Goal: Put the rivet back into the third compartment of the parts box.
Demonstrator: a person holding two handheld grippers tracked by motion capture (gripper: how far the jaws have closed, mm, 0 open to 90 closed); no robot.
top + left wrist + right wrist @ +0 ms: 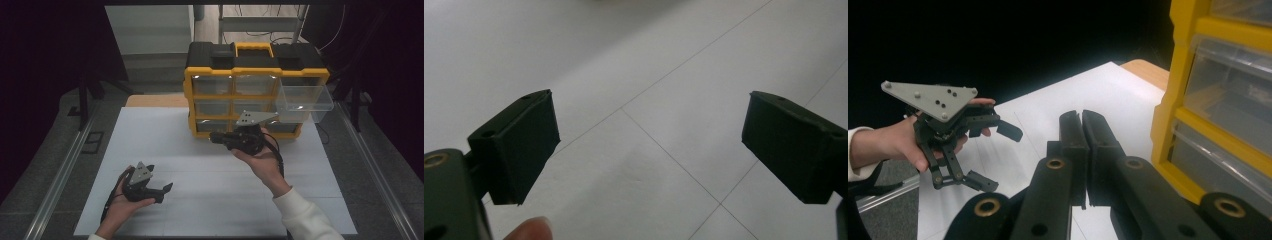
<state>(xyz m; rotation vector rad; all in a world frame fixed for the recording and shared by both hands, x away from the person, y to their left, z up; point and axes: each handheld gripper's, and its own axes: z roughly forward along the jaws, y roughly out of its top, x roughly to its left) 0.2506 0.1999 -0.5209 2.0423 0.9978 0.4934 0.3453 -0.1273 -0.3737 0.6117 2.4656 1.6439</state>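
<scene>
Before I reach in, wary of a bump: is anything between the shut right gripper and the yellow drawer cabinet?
Nothing visible: bare white mat separates the right gripper from the yellow drawer cabinet.

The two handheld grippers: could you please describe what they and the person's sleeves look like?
Both the left gripper and the right gripper are black, each topped by a grey three-cornered plate with small holes. Brass-coloured pivots show near the right one's jaws. Black cables trail from both. The right sleeve is white.
</scene>
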